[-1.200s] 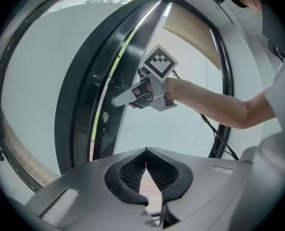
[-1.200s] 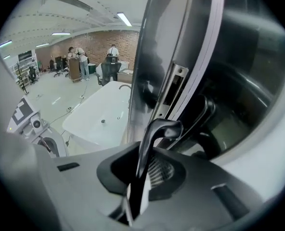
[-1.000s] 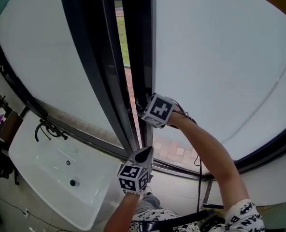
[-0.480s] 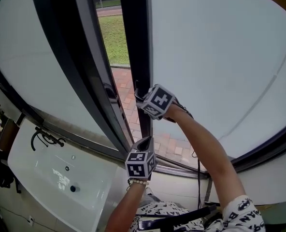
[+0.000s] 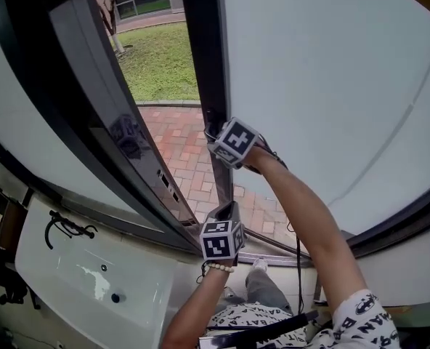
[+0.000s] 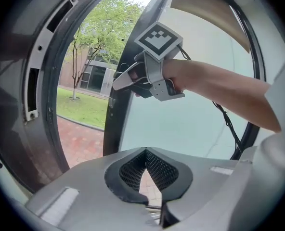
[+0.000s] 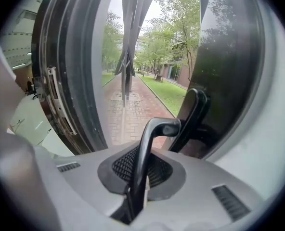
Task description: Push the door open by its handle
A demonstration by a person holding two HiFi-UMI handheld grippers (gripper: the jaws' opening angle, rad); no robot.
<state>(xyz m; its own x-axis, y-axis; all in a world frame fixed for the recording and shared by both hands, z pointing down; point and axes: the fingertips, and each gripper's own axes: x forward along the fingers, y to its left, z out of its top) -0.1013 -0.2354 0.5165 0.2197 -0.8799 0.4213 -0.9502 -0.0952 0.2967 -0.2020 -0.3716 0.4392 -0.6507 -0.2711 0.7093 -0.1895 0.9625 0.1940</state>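
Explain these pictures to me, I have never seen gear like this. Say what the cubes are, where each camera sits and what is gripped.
A person holds a two-jaw hand tool in each hand, and the marked cubes are part of those tools. The head view looks down from the person's head. The two gripper views ride on the tools and look along their jaws. The right gripper is shut on the black door handle of the frosted glass door, which stands ajar over a brick path. The left gripper hangs lower, shut and empty.
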